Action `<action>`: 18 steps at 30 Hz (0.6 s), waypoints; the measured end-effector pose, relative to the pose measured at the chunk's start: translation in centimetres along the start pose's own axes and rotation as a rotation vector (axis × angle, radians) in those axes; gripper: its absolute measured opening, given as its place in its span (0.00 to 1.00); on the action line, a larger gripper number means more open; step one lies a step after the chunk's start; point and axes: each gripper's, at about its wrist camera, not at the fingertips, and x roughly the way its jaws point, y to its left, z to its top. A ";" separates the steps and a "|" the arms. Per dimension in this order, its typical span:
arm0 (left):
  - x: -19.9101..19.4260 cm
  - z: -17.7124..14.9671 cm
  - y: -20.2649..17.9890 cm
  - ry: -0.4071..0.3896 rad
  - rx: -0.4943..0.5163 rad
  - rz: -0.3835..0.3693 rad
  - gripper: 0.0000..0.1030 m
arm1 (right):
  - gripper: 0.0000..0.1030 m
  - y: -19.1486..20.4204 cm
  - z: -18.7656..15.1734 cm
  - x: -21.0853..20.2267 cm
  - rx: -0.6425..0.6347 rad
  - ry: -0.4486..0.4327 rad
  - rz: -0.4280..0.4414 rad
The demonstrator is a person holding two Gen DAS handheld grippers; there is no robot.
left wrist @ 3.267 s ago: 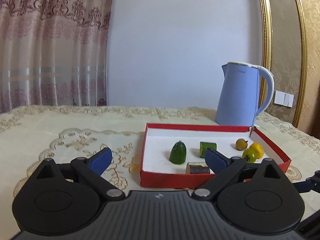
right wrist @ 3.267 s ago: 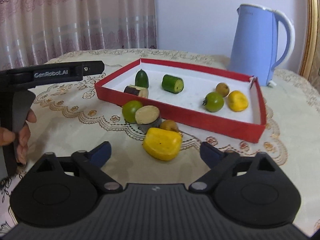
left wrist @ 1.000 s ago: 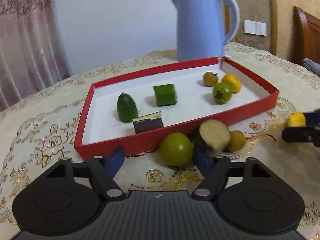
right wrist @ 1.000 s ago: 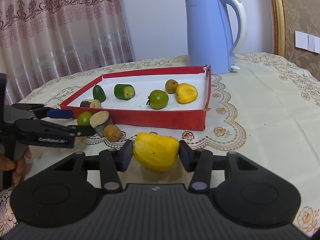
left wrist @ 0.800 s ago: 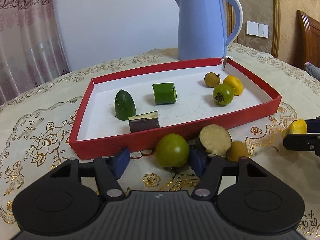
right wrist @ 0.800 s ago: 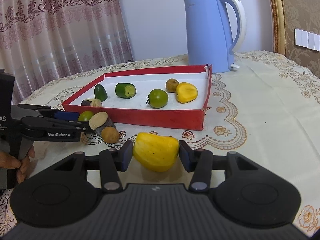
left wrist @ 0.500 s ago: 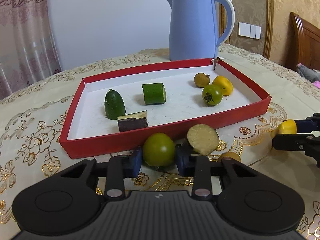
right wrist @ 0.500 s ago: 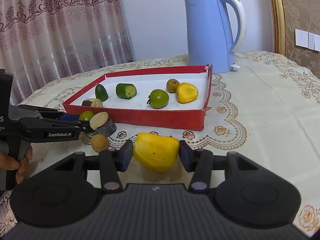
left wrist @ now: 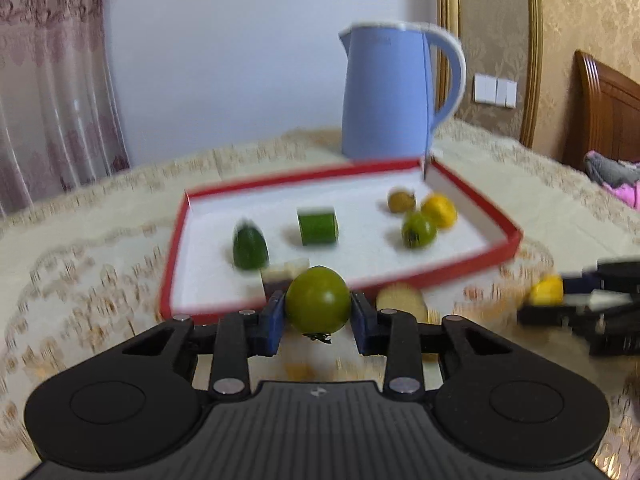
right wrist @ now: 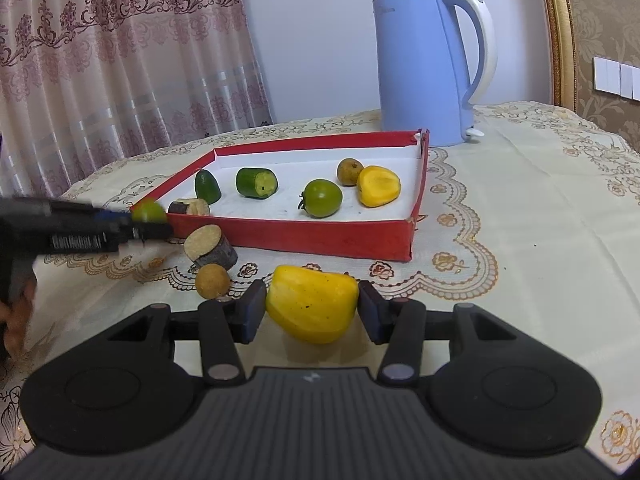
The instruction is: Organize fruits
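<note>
My left gripper (left wrist: 317, 312) is shut on a green tomato (left wrist: 318, 299) and holds it off the tablecloth, just in front of the red tray (left wrist: 476, 256). In the right wrist view that same tomato (right wrist: 149, 211) shows at the tip of the left gripper (right wrist: 150, 222), beside the tray's near left corner (right wrist: 280, 236). My right gripper (right wrist: 312, 312) is shut on a yellow pepper piece (right wrist: 313, 303) low over the cloth. The tray holds two green cucumber pieces (right wrist: 256, 182), a green tomato (right wrist: 322, 197), a brown fruit (right wrist: 349, 171) and a yellow piece (right wrist: 378, 186).
A cut brown eggplant piece (right wrist: 209, 246) and a small brown round fruit (right wrist: 213, 281) lie on the cloth in front of the tray. A blue kettle (right wrist: 424, 68) stands behind the tray. Curtains hang at the back left. A hand (right wrist: 14, 320) grips the left tool.
The left jaws closed on the green tomato and lifted it off the cloth toward the tray. The small brown fruit rolled a little nearer. The right gripper kept still with the yellow piece.
</note>
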 end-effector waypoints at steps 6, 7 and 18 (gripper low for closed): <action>2.9 3.0 0.2 -0.031 -0.021 0.025 0.32 | 0.46 0.0 0.0 0.0 0.004 -0.001 0.002; 3.5 3.3 0.2 -0.034 -0.033 0.032 0.32 | 0.46 0.0 0.0 0.0 0.003 -0.001 0.004; 7.4 2.7 -1.7 -0.013 -0.065 -0.006 0.32 | 0.46 -0.2 0.0 0.3 0.005 0.013 0.013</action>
